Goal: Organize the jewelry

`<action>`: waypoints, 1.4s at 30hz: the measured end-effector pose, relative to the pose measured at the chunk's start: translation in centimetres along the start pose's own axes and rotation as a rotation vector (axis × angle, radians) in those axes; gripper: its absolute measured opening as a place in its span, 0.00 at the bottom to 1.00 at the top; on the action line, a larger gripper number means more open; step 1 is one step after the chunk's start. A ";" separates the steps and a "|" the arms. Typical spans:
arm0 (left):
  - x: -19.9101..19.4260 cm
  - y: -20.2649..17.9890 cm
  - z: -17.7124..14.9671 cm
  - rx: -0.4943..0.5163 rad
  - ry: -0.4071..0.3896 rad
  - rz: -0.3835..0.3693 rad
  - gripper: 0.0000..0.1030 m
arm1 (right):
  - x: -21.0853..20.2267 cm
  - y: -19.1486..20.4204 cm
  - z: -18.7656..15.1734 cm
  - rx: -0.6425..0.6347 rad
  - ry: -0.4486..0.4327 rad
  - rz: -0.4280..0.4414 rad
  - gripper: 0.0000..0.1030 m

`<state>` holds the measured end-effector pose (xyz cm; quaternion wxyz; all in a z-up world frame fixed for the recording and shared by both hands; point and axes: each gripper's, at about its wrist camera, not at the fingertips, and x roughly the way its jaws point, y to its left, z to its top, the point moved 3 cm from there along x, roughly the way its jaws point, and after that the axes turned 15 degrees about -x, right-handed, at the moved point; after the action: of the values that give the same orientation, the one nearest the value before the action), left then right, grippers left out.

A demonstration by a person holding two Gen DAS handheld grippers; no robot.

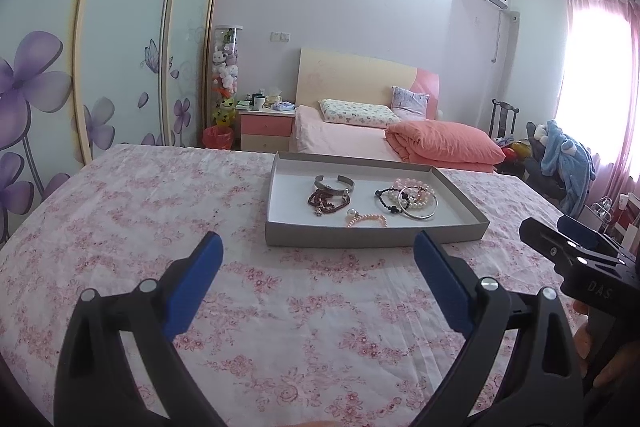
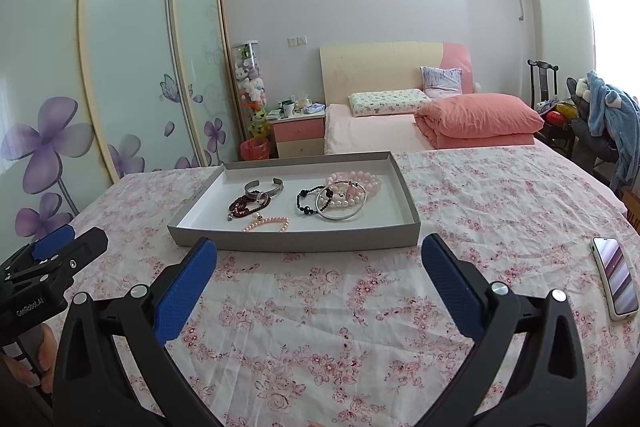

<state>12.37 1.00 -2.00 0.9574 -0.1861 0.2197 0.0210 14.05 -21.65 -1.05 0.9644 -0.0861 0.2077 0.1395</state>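
Blue-padded fingers (image 1: pixel 200 283) of my left gripper (image 1: pixel 318 247) fill the near edge of the L wrist view, spread wide w/ nothing between them, hovering over the pink floral tablecloth (image 1: pixel 160 211). Same for my right gripper (image 2: pixel 320 251) in the R wrist view: jaws wide apart, empty, above the cloth.

Just beyond both sits the grey tray (image 2: pixel 296 241), shallow, white inside, w/ all the jewelry in it. Left part: silver cuff bangle (image 2: pixel 264 187) w/ dark red bead bracelet (image 2: pixel 246 206) touching its front. Near the front wall: pink pearl bracelet (image 2: pixel 268 223). Right part is a pile: black bead bracelet (image 2: pixel 306 203), thin silver bangle (image 2: pixel 340 211), white pearl bracelet (image 2: pixel 348 202) and a chunky pink bead bracelet (image 2: pixel 360 181) at the back, overlapping; can't tell exactly which lies on which.

Phone (image 2: pixel 616 277) lies face up on the cloth, far right, well apart from the tray. Each view catches the other gripper at its edge, a hand on the handle.
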 end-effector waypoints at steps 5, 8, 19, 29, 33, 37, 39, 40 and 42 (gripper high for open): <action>0.0 0.0 0.0 0.001 0.000 0.000 0.91 | 0.0 0.0 0.0 0.000 0.001 0.002 0.98; 0.1 0.0 -0.1 0.002 0.000 -0.002 0.91 | 0.0 0.0 -0.1 0.001 0.002 0.002 0.98; 0.1 0.0 -0.1 0.002 0.001 -0.001 0.91 | 0.1 0.0 -0.2 0.002 0.004 0.003 0.98; 0.1 -0.1 -0.1 0.002 0.003 -0.001 0.91 | 0.1 0.1 -0.3 0.004 0.007 0.003 0.98; 0.1 -0.1 -0.2 0.002 0.005 0.000 0.91 | 0.2 0.2 -0.5 0.003 0.008 0.004 0.98; 0.2 -0.1 -0.3 0.003 0.006 -0.001 0.91 | 0.2 0.3 -0.8 0.005 0.010 0.004 0.98; 0.2 -0.1 -0.2 0.002 0.006 -0.001 0.91 | 0.2 0.4 -0.9 0.005 0.009 0.004 0.98; 0.2 -0.1 -0.2 0.003 0.006 -0.001 0.91 | 0.2 0.3 -0.8 0.005 0.009 0.004 0.98; 0.2 -0.1 -0.3 0.002 0.006 -0.001 0.91 | 0.2 0.3 -0.7 0.005 0.010 0.005 0.98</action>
<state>12.43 0.77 -2.26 0.9569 -0.1851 0.2227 0.0196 13.90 -21.50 -1.86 0.9631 -0.0838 0.2132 0.1410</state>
